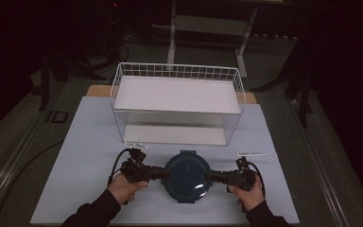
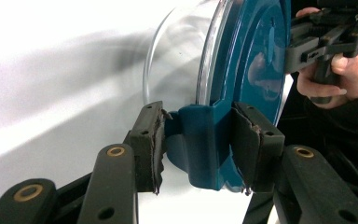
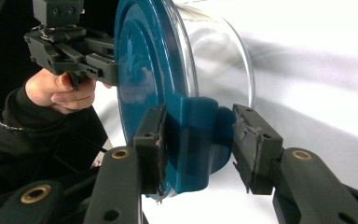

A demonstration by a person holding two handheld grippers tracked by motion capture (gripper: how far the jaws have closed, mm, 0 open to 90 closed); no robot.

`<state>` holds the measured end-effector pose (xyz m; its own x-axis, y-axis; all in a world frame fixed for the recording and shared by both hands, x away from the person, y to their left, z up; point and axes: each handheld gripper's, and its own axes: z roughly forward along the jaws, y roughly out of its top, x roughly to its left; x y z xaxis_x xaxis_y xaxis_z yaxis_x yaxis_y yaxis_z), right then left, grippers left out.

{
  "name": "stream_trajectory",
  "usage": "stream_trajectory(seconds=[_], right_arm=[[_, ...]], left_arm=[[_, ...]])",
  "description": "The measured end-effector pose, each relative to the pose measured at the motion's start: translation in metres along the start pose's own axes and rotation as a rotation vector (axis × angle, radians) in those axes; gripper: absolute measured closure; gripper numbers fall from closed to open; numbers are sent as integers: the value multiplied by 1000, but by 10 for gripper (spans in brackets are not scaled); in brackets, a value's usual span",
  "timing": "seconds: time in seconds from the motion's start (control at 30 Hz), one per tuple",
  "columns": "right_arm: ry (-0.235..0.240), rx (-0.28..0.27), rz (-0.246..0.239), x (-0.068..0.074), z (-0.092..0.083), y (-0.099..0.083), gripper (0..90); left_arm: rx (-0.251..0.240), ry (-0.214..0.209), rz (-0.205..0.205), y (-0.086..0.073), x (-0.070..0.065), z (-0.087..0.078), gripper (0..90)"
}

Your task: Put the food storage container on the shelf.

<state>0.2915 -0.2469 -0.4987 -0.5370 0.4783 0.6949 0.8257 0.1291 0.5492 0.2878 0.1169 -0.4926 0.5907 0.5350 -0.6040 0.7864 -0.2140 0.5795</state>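
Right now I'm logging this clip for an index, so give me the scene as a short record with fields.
container: round clear tub with a blue lid, on the white table
left gripper: fingers around the lid's side clasp
right gripper: one pad on the opposite clasp, the other just off it
behind: white wire basket, apart from the tub
near basket: small white strip

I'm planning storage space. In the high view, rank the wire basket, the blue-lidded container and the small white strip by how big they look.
1. Wire basket, by far the largest.
2. Blue-lidded container.
3. Small white strip, smallest.
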Motion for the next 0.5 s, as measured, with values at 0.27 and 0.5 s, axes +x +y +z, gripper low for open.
stream_trajectory(seconds=[0.27,0.5], right_arm=[[9,-24,-18,1,0,9,573],[17,-38,-47,3,6,22,573]], left_arm=[[-44,-4,-1,2,2,-4,566],[-70,21,15,14,6,-14,566]])
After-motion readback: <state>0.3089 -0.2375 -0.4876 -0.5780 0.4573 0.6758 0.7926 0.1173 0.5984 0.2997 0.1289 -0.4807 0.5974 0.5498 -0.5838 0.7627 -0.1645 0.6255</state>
